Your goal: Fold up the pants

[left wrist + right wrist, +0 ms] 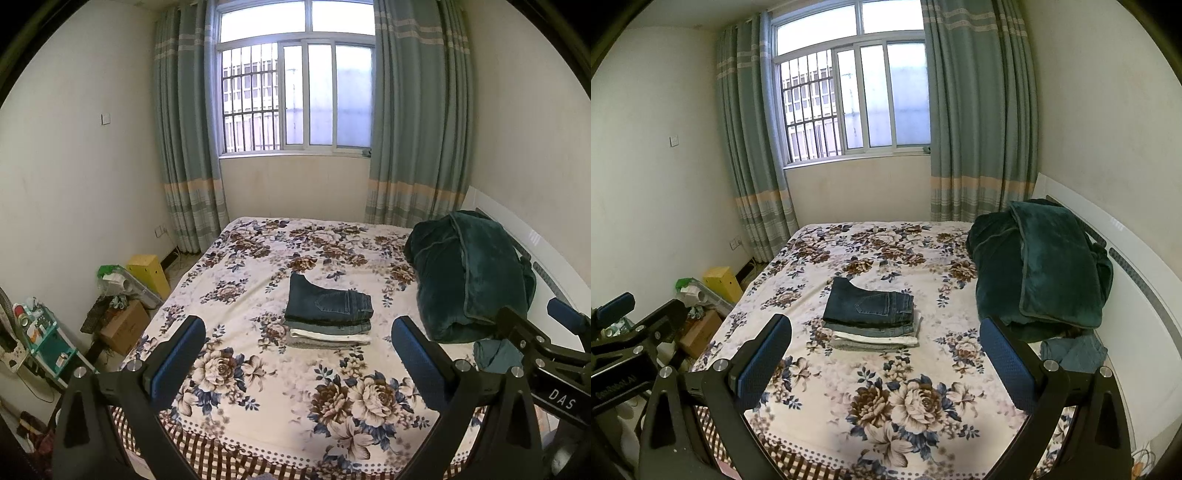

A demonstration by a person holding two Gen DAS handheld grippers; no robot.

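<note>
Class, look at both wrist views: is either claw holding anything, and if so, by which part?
Nothing is held. The left claw and right claw are both open above the bed.

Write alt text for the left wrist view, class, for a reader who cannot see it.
A stack of folded pants, dark jeans on top, sits mid-bed on a floral bedspread, with the open left gripper held empty above the bed's near edge. A dark green blanket is heaped at right, and the right gripper shows at the right edge.

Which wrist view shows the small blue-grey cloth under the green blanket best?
Right wrist: the blue-grey cloth shows whole beside the green blanket. In the left wrist view, the right gripper covers part of it.
</note>
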